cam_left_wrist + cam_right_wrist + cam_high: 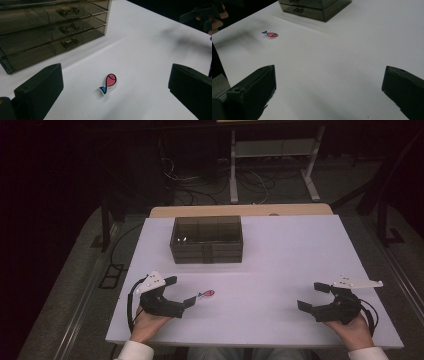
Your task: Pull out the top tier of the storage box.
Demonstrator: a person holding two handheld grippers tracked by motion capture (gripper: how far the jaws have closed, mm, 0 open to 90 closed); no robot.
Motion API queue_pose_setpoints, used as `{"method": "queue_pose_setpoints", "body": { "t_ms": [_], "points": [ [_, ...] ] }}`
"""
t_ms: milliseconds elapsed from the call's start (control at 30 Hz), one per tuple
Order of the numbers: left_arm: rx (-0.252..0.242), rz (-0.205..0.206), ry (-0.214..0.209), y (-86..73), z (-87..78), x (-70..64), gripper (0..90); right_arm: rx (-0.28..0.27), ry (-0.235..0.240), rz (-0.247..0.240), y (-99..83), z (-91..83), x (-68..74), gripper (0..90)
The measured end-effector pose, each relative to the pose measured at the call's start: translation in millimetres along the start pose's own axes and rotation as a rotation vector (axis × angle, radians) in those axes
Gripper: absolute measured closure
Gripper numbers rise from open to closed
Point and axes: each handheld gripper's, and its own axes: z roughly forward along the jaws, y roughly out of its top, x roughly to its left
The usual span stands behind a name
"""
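in the high view the left gripper (182, 291) sits at the lower left of the frame, held in a hand (148, 322), its jaws spread wide with nothing between them. just right of its lower jaw tip lies a small pink fish eraser (206, 294) with a blue tail, flat on the white table (280, 255). in the left gripper view the eraser (109, 83) rests at the lower centre, between the two parted jaws but touching neither. in the upper left of that view stands a smoky clear drawer box (50, 30) with three drawers, all shut. in the high view the right gripper (312, 296) sits at the lower right, jaws likewise apart and empty, well apart from the eraser. in the right gripper view the eraser (271, 34) lies at the upper left.
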Motion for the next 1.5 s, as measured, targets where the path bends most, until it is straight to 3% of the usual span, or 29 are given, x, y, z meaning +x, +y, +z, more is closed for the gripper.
{"method": "queue_pose_setpoints", "body": {
  "t_ms": [433,767,1067,1500],
  "points": [
    [0.066,-0.005,-0.007,6.7,6.1,-5.5,0.0,0.001,0.000,-0.004,-1.6,-0.1,0.9,0.0],
    [0.085,-0.011,-0.011,15.9,11.9,-1.2,0.0,0.005,-0.001,-0.002,-1.7,0.4,1.3,0.0],
    [0.084,-0.045,-0.023,24.7,12.0,4.2,0.0,0.005,-0.003,-0.002,-1.8,0.5,1.3,0.0],
    [0.100,-0.050,-0.023,39.3,16.0,8.8,0.0,0.004,-0.001,-0.002,-1.7,0.5,1.2,0.0]
  ]
}}
